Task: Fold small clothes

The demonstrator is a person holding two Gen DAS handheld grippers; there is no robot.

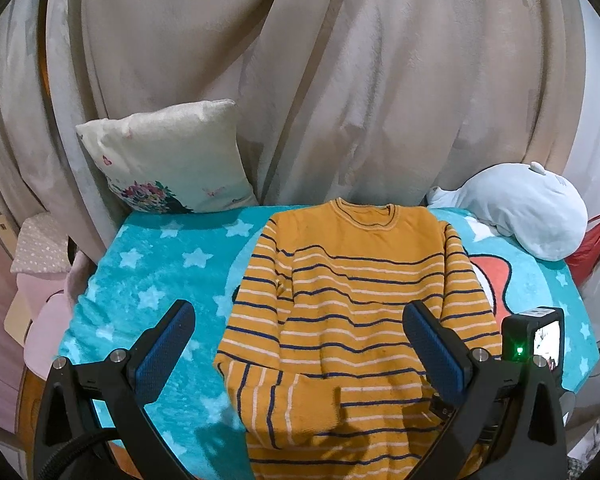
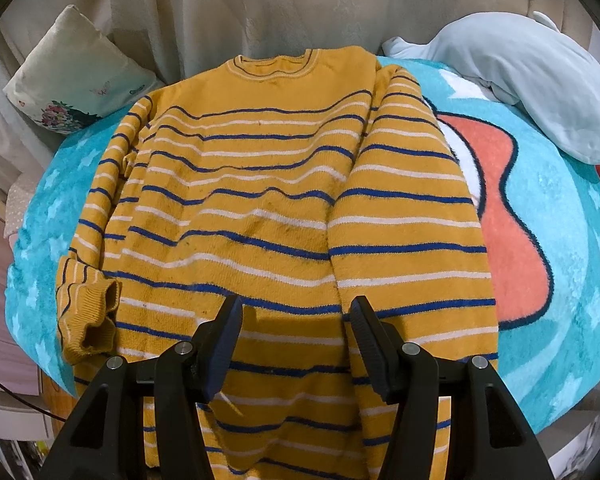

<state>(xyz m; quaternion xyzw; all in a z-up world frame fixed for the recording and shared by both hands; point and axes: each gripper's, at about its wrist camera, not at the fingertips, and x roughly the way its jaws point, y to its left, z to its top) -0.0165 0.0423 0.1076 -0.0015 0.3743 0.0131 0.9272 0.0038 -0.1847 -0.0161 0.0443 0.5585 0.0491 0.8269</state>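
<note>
A mustard-yellow sweater (image 1: 352, 292) with navy and white stripes lies flat, neck away from me, on a turquoise star blanket (image 1: 148, 280). Both sleeves are folded in over the body; the left cuff (image 2: 88, 316) rests on its lower left. My left gripper (image 1: 300, 320) is open and empty above the sweater's lower left part. My right gripper (image 2: 296, 320) is open and empty over the sweater (image 2: 260, 200) near its hem, and its camera body (image 1: 534, 340) shows at the right of the left wrist view.
A floral cushion (image 1: 168, 160) leans at the back left and a pale blue plush toy (image 1: 528, 212) lies at the back right. Beige curtains (image 1: 300, 60) hang behind. The blanket (image 2: 560, 280) has a coral patch (image 2: 500, 220) to the right.
</note>
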